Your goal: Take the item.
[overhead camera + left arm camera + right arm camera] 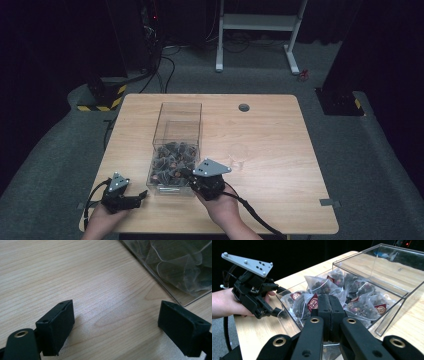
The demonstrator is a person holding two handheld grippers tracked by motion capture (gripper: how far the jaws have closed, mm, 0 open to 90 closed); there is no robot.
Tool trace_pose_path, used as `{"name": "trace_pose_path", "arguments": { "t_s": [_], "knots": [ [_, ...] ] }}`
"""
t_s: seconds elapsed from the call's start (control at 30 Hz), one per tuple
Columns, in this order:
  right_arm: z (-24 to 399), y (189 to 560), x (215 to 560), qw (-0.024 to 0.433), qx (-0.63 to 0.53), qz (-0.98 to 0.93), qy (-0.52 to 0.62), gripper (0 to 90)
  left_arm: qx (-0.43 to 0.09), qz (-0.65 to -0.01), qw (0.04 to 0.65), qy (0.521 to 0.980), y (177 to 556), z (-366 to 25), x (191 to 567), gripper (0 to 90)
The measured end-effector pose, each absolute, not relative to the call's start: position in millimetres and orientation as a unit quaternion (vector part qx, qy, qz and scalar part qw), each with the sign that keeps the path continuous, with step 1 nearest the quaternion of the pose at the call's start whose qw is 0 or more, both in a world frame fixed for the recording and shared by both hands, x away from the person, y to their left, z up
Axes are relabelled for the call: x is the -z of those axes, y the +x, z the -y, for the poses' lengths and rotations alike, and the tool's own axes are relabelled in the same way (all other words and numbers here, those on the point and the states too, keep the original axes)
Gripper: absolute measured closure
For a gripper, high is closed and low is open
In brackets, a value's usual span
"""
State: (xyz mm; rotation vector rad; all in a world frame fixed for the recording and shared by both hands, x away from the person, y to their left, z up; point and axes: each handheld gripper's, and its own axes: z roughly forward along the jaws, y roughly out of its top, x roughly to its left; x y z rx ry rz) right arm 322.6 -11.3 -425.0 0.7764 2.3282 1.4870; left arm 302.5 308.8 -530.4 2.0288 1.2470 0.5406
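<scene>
A pale wooden table (270,150) stands in the dim room. At lower centre, the right gripper (192,176), jaws pressed together, perhaps pinching a tea bag (313,302), reaches into the clear box (179,131). At lower left, the left gripper (141,196) rests spread wide.

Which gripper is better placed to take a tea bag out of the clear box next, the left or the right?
Probably the right gripper: it is at the near end of the clear box, jaws shut just over the tea bags. The left gripper sits open on the table beside the box.
</scene>
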Motion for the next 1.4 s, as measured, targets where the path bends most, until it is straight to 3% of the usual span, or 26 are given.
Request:
{"name": "trace_pose_path", "arguments": {
  "t_s": [1.4],
  "knots": [
    [48.1, 326.3, 414.4, 0.172, -0.524, -0.780, 0.295, 90.0, -0.209, -0.480, 0.343, 0.780, 302.5, -308.7, 530.5, 14.1]
  ]
}}
